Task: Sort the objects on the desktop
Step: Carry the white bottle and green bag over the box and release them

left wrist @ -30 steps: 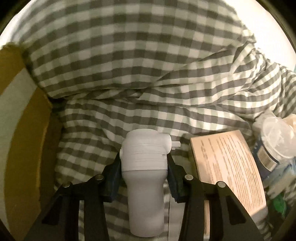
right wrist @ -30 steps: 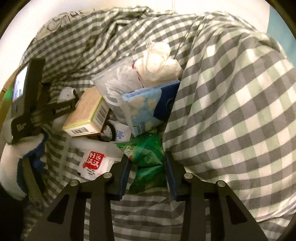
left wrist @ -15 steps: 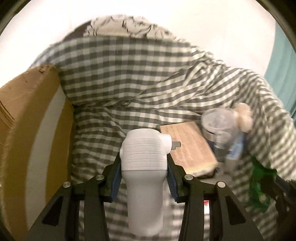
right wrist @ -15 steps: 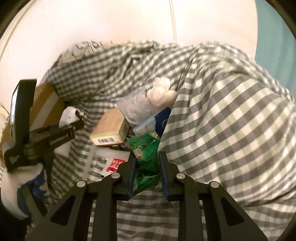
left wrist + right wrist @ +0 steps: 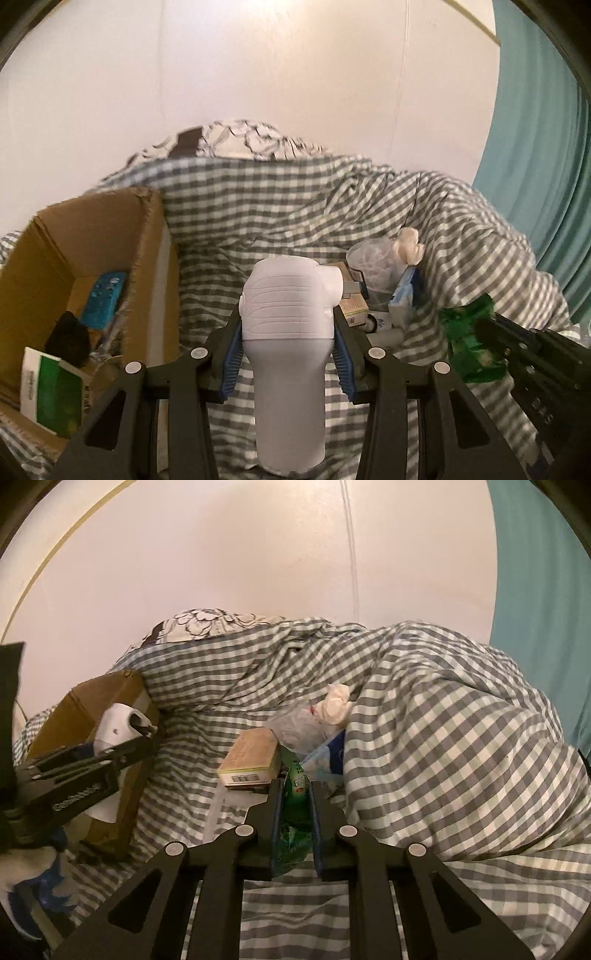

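My left gripper (image 5: 288,325) is shut on a white plastic device (image 5: 290,332) with a plug-like stub, held above the checked bedding, just right of an open cardboard box (image 5: 88,236). It also shows in the right wrist view (image 5: 114,734). My right gripper (image 5: 295,794) is shut on a green snack packet (image 5: 295,812), lifted off the bedding; the packet also shows at the right in the left wrist view (image 5: 472,343). A tan carton (image 5: 251,764), a clear tub of cotton swabs (image 5: 373,258), a blue tissue pack (image 5: 404,295) and a crumpled tissue (image 5: 336,705) lie in a pile ahead.
The cardboard box holds a blue sponge-like item (image 5: 103,299), a black object (image 5: 68,336) and a green-and-white pack (image 5: 51,391). A bulky grey checked duvet (image 5: 443,738) rises at the right. A white wall and a teal curtain (image 5: 546,147) stand behind.
Both grippers have risen and tilted up, so the wall and the box interior show. The right gripper shut on the green packet and lifted it. The left still holds the white device.
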### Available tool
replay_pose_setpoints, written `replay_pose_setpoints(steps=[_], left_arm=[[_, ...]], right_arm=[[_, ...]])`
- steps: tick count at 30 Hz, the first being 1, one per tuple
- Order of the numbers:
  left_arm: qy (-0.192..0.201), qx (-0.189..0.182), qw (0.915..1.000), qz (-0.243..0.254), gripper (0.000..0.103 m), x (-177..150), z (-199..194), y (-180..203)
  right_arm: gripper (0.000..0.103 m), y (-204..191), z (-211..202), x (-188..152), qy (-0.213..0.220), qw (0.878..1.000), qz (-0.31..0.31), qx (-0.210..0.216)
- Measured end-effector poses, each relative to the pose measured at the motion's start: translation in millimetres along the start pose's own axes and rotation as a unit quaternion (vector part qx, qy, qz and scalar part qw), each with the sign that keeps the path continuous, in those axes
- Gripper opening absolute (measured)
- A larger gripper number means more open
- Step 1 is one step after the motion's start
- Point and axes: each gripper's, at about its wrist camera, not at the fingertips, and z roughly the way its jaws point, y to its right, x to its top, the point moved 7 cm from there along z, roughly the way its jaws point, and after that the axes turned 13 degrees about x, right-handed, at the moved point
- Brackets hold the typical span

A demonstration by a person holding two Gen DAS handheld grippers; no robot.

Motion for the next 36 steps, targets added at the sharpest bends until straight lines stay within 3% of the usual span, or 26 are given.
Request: replay_pose_setpoints(steps=[8,17,29,36], left_arm=[[0.044,0.001,0.999,-0.013,0.044,17,-50,-37],[0.1,0.023,0.9945,-0.021,0.044,38,-104,-95],[0.137,0.071,0.9874,-0.037,0.044,49,-135,-173],[0.145,0.093,0.9841,-0.043,0.044,52,-135,-207]], right_arm=[[0.012,-36,-39,22,0.039,0.999,-0.024,0.007],[0.012,-120,-82,62,0.099,0.991,-0.076,0.047],[0.012,-218,-102,88,0.146,0.977,-0.118,0.105],[0.012,-261,-92,93,0.148,0.971,-0.138,0.127]])
